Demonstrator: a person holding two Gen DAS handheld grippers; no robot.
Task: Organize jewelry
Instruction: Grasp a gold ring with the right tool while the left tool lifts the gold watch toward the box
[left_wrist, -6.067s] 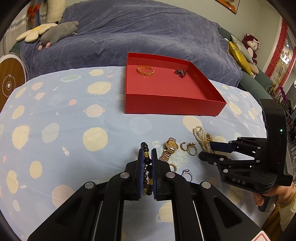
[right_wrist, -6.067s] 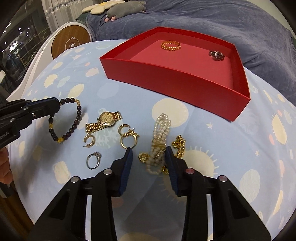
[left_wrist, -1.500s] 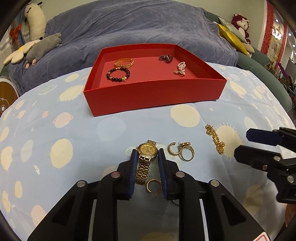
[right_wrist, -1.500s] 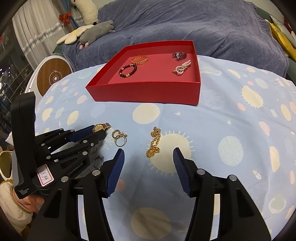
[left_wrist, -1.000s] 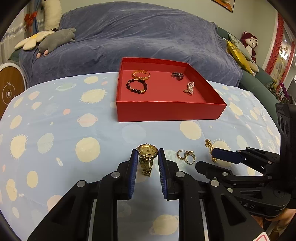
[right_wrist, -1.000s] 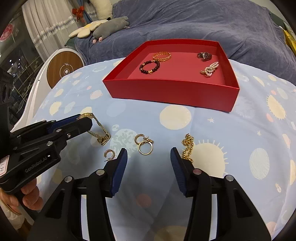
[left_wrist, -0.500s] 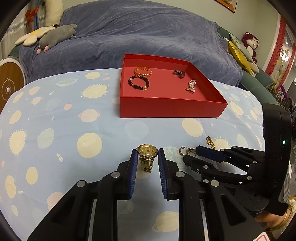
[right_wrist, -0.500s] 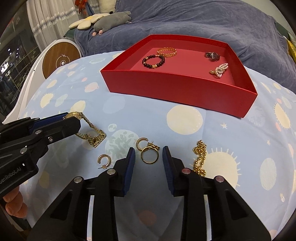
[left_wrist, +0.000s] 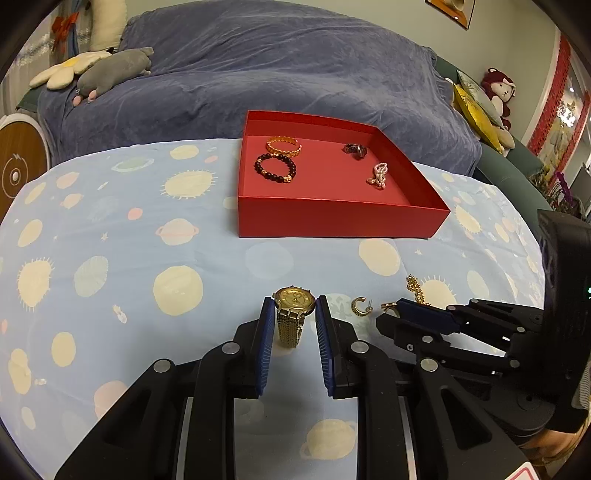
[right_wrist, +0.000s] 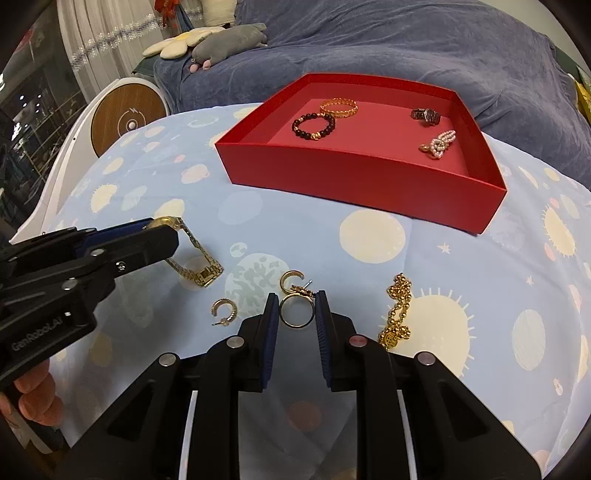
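My left gripper (left_wrist: 293, 314) is shut on a gold watch (left_wrist: 293, 314), held by its case with the band hanging down; it also shows in the right wrist view (right_wrist: 192, 254). My right gripper (right_wrist: 295, 310) has its jaws close around a gold ring (right_wrist: 295, 314) lying on the cloth, pads at its sides. A gold hoop earring (right_wrist: 223, 310), a second hoop (right_wrist: 290, 280) and a gold chain (right_wrist: 397, 314) lie nearby. The red tray (left_wrist: 332, 218) holds a gold bangle (left_wrist: 283, 145), a dark bead bracelet (left_wrist: 275, 172), a dark ring (left_wrist: 355, 149) and a pearl piece (left_wrist: 380, 176).
The table carries a light blue cloth with planets and suns (left_wrist: 110, 258). A blue-covered sofa (left_wrist: 277, 74) with plush toys stands behind. A round white and wood object (right_wrist: 127, 122) stands at the left edge.
The right gripper has moved forward and narrowed its jaws around the gold ring. The left gripper still holds the watch lifted, almost in the same place.
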